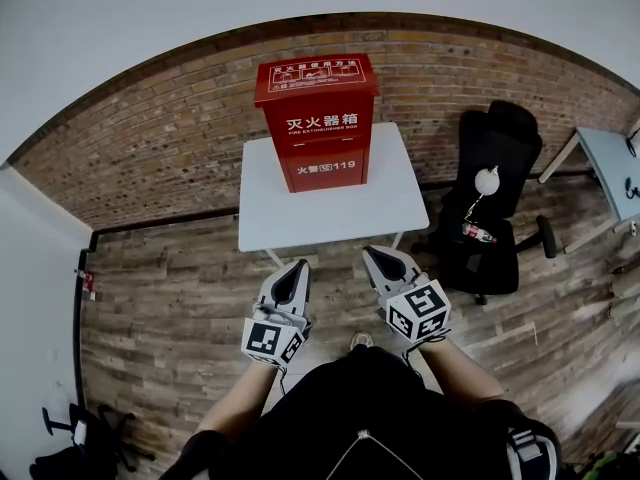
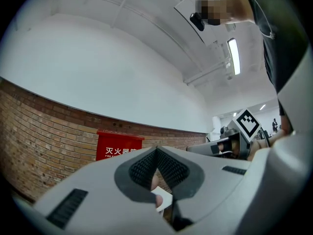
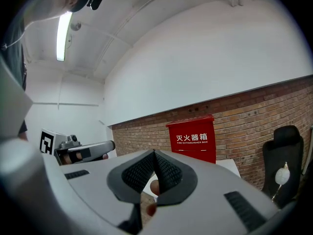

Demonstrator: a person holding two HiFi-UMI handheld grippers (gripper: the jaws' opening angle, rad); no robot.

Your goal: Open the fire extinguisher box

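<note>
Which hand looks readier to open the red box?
Probably right, slightly: the right gripper reaches the table; the left gripper sits just behind. Both jaws are shut, short of the box.

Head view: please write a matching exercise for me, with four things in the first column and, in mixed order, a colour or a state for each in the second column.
Column one:
1. fire extinguisher box
2. table
3. office chair
4. left tongs

Column two:
a. black
b. shut, with nothing between them
c. red
d. white top

Right pairs: 1-c, 2-d, 3-a, 4-b.
</note>
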